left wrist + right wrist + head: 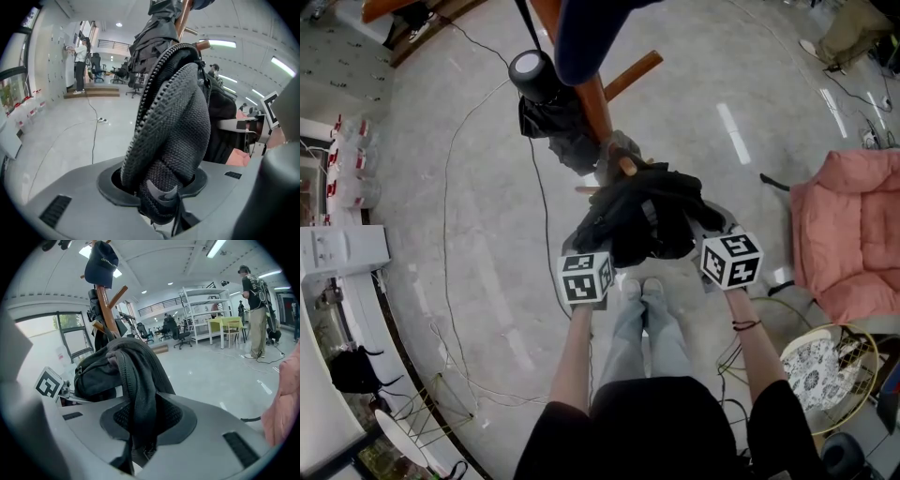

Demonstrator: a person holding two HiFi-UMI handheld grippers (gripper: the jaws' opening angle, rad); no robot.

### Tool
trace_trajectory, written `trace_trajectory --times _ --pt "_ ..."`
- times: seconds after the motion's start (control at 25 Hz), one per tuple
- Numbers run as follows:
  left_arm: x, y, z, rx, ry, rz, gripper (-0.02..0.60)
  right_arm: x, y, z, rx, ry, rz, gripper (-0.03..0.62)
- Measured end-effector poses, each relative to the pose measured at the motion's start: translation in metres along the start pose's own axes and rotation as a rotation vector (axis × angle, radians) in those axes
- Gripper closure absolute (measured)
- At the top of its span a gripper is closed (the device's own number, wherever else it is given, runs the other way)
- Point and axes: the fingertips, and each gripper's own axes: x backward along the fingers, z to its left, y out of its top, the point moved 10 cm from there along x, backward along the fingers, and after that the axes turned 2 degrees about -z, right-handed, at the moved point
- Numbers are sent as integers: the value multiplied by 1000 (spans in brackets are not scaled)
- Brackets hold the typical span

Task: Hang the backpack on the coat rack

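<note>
Backpack (pixel 642 217) at coat rack (pixel 592 105) peg (pixel 626 167). Left gripper (pixel 161 187) and right gripper (pixel 140 423) jaws clamp its fabric. Probably best to settle the weight on the peg before letting go.

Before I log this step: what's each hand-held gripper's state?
Left hand-held gripper: closed on the backpack.
Right hand-held gripper: closed on the backpack.

I'm looking down on a pale polished floor (pixel 469 187) with a pink armchair (pixel 853 234) on it. A round wire basket (pixel 825 375) stands just beside the armchair, and a black cable (pixel 445 202) trails well apart from it. Ceiling strip lights (pixel 224 44) glow overhead, and metal shelves (pixel 199 305) stand far beyond the armchair.
</note>
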Motion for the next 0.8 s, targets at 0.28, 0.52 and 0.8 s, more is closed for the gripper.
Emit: trace_trajectory --times 0.28,0.52,0.8 --pt "-11 2 -1 14 40 -44 373 -8 4 -4 20 -24 15 527" --pt "-6 0 -1 65 52 -63 288 -8 0 -5 -84 -32 15 425" --pt "25 -8 3 86 93 -80 261 11 3 3 -74 -10 -27 382"
